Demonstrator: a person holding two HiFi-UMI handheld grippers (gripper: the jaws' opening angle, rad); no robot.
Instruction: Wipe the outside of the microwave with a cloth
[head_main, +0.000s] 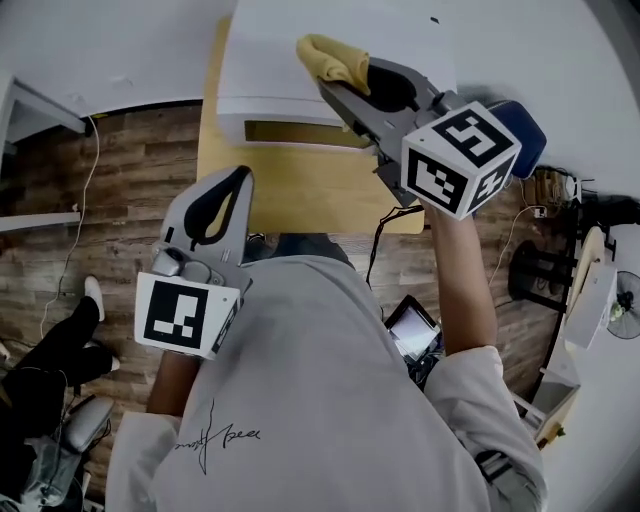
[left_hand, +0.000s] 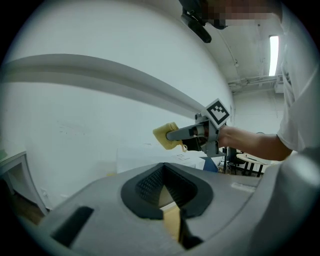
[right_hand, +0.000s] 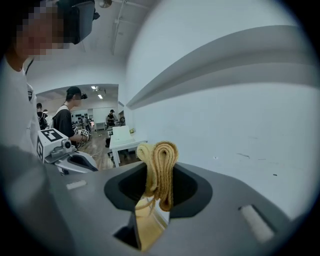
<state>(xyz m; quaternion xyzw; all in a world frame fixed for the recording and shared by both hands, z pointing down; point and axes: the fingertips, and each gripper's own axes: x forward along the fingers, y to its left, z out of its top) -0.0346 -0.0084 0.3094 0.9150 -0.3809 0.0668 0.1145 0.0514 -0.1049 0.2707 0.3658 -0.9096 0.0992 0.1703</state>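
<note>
The right claw (head_main: 338, 88) was clamped shut on a folded yellow cloth (head_main: 330, 58). The cloth stuck out past its tips in a bunched roll; in the right gripper view it stood upright between the jaws, with a loose thread hanging under it. Directly beneath this claw lay the flat top of the white microwave (head_main: 265, 75); the cloth was over that top surface, though I could not tell whether it touched the casing. The microwave sat on a light wooden tabletop (head_main: 300, 190), whose bare front strip lay below and behind the right claw, towards the person.

The left claw (head_main: 240, 178) hung well apart from the right one, to its left and nearer the person's body, over the tabletop's front left corner. Its jaws were together, tips meeting, with nothing between them; the left gripper view showed the same. Ahead of it and to its right, that view caught the other claw and the cloth against the pale wall. To the left of the left claw and below it ran a wood-plank floor (head_main: 110, 190). In the right gripper view a person in a cap (right_hand: 65, 120) stood far off beyond the left claw.
</note>
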